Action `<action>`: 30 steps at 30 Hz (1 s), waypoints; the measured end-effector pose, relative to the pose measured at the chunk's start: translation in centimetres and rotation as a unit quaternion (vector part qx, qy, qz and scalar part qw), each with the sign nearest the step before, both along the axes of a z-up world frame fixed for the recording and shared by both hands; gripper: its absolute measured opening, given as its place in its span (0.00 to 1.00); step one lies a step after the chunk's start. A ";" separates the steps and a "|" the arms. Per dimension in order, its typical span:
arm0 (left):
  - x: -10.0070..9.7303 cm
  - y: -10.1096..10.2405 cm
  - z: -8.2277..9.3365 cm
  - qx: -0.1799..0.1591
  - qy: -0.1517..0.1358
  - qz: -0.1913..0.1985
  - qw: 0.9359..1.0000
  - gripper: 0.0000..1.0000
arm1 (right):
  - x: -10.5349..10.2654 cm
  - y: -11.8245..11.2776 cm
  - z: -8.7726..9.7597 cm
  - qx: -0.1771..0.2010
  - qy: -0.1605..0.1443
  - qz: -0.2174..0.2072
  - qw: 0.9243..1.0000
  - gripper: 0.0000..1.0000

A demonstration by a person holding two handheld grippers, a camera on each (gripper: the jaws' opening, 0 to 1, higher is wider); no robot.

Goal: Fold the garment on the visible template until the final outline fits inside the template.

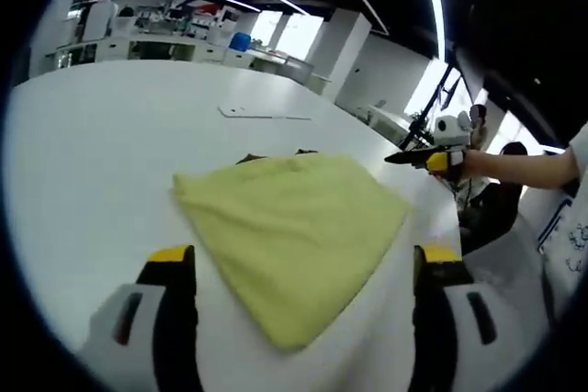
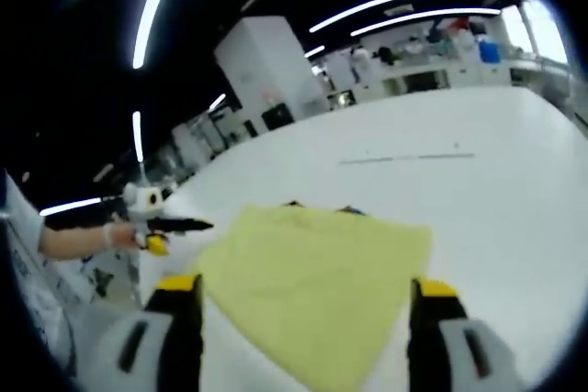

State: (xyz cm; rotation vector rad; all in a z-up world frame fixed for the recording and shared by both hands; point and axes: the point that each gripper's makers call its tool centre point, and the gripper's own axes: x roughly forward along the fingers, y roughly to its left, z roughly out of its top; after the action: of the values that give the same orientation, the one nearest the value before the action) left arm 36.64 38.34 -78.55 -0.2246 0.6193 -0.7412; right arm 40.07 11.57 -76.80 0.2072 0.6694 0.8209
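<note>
1. A pale yellow cloth garment (image 1: 294, 236), folded into a compact, roughly square shape, is lying flat on the white desk (image 1: 92, 162), close to the near edge where the person is standing.
2. Small dark corners are peeking out from under the garment's far edge (image 1: 303, 152); these are probably the template, so the folded outline seems to be nearly covering it.
3. The left gripper (image 1: 303, 273) is hovering above the garment with its jaws spread wide, released and grasping nothing.
4. The right gripper (image 2: 303, 305) is hanging over the cloth too, jaws apart and empty, likely held clear so the result can be checked.
5. A thin flat sheet (image 1: 262, 113) is lying farther out toward the desk's far edge, well apart from the garment.
</note>
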 end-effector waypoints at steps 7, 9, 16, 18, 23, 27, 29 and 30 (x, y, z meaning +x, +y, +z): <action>-1.5 1.6 -0.4 0.005 0.001 0.007 1.000 0.89 | -1.7 -1.0 -0.6 -0.003 0.007 -0.011 1.000 0.93; -1.8 2.1 -0.7 0.012 0.000 0.006 1.000 0.88 | -2.1 -1.3 -0.7 -0.004 0.008 -0.014 1.000 0.92; -3.8 2.2 -1.5 0.017 0.015 0.006 1.000 0.80 | -3.4 -2.0 -1.6 0.000 0.021 -0.026 0.999 0.92; -4.1 2.4 -2.0 0.019 0.018 0.005 1.000 0.79 | -3.8 -2.1 -1.8 -0.001 0.022 -0.027 0.999 0.91; -4.9 2.7 -2.5 0.019 0.028 0.009 0.999 0.75 | -4.5 -2.2 -2.2 -0.002 0.030 -0.026 0.999 0.90; -4.7 3.7 -3.1 0.012 0.035 0.026 0.999 0.61 | -4.8 -2.6 -2.3 -0.007 0.031 -0.029 0.999 0.89; -4.8 3.6 -3.1 0.013 0.039 0.027 0.999 0.57 | -4.8 -2.6 -2.4 -0.004 0.032 -0.031 0.999 0.89; -4.9 3.6 -3.3 0.016 0.041 0.025 0.999 0.56 | -5.0 -2.6 -2.4 -0.005 0.033 -0.032 0.999 0.87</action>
State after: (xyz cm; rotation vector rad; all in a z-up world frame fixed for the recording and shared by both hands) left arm 31.75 41.95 -81.84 -0.2415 0.6997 -0.6753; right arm 35.10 8.93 -79.25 0.2463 0.7251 0.7515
